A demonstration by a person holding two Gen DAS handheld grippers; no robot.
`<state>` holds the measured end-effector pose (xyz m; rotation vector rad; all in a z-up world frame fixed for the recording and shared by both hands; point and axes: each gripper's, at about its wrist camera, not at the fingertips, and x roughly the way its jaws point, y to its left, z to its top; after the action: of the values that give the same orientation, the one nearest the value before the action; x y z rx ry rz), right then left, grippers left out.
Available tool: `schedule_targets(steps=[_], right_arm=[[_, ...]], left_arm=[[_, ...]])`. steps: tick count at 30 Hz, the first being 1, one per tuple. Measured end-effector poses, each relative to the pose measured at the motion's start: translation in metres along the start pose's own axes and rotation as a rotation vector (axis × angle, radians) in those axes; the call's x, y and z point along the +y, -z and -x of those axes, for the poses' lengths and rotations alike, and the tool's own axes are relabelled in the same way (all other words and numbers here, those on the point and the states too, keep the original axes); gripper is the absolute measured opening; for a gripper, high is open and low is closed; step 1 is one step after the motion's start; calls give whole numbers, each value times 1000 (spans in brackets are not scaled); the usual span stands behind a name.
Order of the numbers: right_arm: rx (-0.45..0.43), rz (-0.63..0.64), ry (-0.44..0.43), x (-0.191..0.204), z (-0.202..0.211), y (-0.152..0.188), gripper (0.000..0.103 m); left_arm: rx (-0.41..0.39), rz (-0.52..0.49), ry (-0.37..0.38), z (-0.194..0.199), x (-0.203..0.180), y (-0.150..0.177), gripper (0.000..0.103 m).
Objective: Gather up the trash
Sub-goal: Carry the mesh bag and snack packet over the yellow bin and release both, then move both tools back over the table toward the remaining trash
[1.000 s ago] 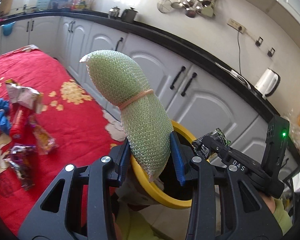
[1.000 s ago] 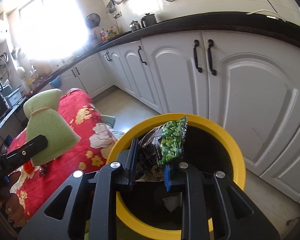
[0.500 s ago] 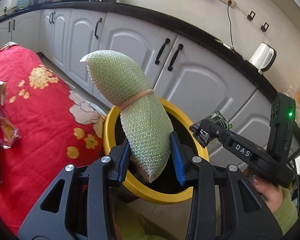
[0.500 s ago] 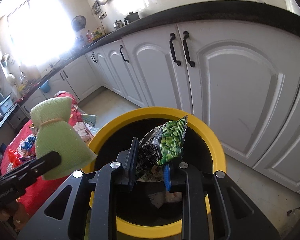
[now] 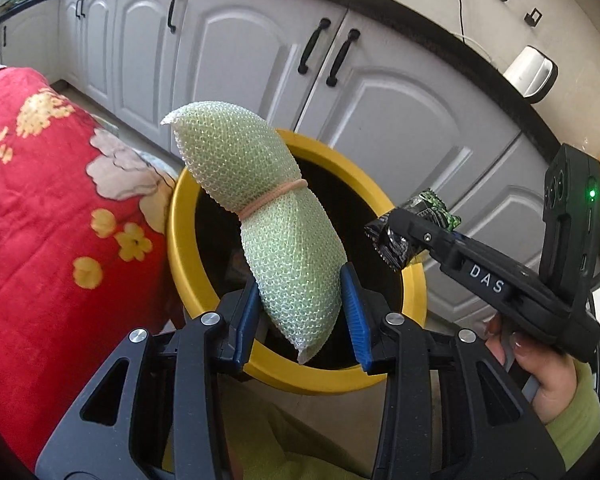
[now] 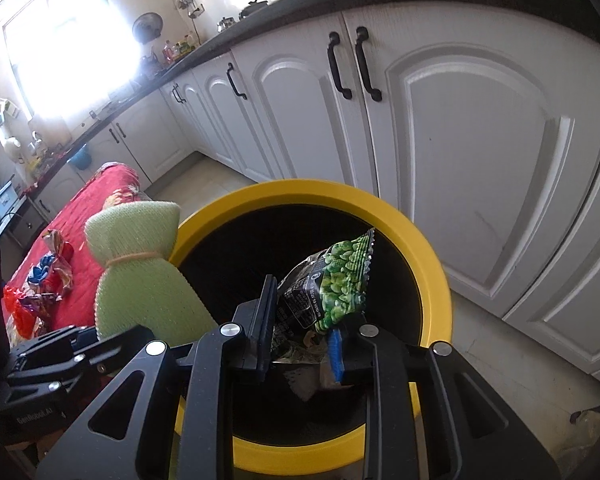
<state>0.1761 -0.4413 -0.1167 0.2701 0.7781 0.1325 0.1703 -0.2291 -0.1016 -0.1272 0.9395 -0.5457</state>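
Bin [image 6: 436, 280] holds wrappers [image 6: 300, 384]

Green scrubber [image 5: 284, 240]: rough mesh, matt. Snack packet [image 6: 332, 288]: glossy foil/plastic. Bin [image 6: 432, 272]: smooth yellow plastic rim. Red blanket [image 5: 40, 220]: plush cloth. Cabinets [image 6: 480, 128]: satin white.

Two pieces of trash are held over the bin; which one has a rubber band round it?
The green mesh scrubber in the left hand-held gripper; the right hand-held gripper's green pea snack packet has no band.
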Motion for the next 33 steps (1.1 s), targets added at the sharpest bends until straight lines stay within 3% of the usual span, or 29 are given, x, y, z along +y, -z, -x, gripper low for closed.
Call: schedule_targets(steps=[6, 13, 15, 22, 33], right_arm=[[24, -33, -8, -9, -7, 2, 27], [10, -54, -6, -11, -3, 1, 49], [2, -55, -5, -12, -3, -1, 50], [-25, -52, 1, -7, 6, -4, 58], [-111, -23, -13, 14, 30, -13, 67]], left_arm=[[25, 12, 7, -7, 2, -1, 33], [17, 59, -2, 0, 14, -3, 59], [6, 68, -12, 6, 17, -3, 63], [-41, 103, -38, 27, 33, 2, 92], [-139, 130, -89, 68, 45, -3, 92]])
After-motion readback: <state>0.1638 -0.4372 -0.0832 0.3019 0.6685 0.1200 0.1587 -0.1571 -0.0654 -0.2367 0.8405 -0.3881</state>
